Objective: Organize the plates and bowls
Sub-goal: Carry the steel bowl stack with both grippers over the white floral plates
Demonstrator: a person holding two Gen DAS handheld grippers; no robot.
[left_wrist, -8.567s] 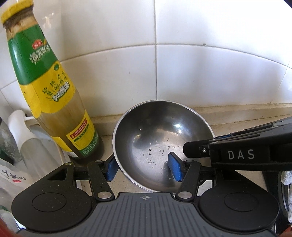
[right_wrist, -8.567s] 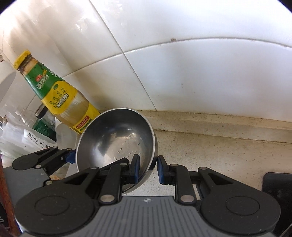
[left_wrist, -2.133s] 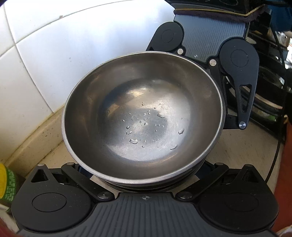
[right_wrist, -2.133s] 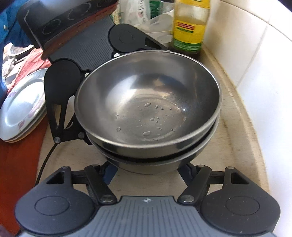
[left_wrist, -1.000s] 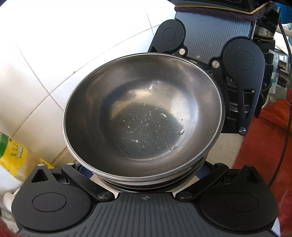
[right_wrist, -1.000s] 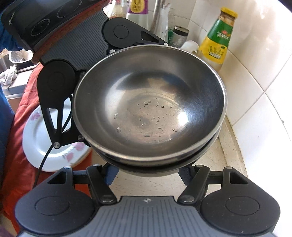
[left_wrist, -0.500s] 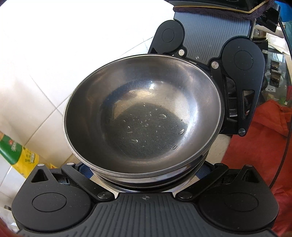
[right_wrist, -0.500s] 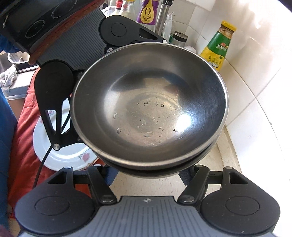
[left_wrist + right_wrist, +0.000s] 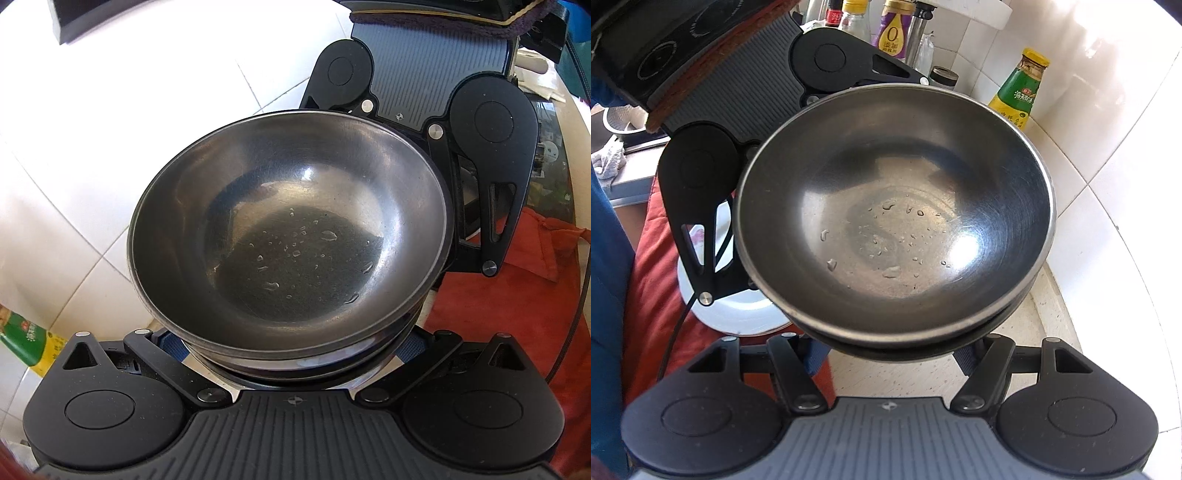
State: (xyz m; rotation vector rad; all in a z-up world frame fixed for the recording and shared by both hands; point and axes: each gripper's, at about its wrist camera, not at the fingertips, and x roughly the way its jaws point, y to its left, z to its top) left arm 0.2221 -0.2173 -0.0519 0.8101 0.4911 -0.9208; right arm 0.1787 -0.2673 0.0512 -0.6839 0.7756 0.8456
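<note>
A stack of steel bowls hangs in the air above the counter, held from opposite sides. The top bowl (image 9: 291, 236) (image 9: 894, 206) is upright, with water drops on its bottom. Under it the rim of a lower bowl (image 9: 295, 365) (image 9: 923, 347) shows. My left gripper (image 9: 291, 354) is shut on the stack, its blue pads (image 9: 173, 347) against the lower bowl's sides. On the other side, my right gripper (image 9: 892, 354) is shut on the stack in the same way, and its blue pads (image 9: 816, 354) press on the lower bowl. The bowls hide the fingertips.
A white plate (image 9: 738, 314) with a flower pattern lies on a red cloth (image 9: 653, 295) (image 9: 517, 314) below the stack. A green and yellow sauce bottle (image 9: 1019, 92) (image 9: 26, 339) stands by the white tiled wall (image 9: 1108, 147). Several other bottles (image 9: 894, 33) stand behind it. The speckled counter (image 9: 1034, 350) runs along the wall.
Both grippers have carried the bowl stack up and along the wall; counter and sauce bottle have dropped away, and the white plate now lies partly under the stack. The grips are unchanged.
</note>
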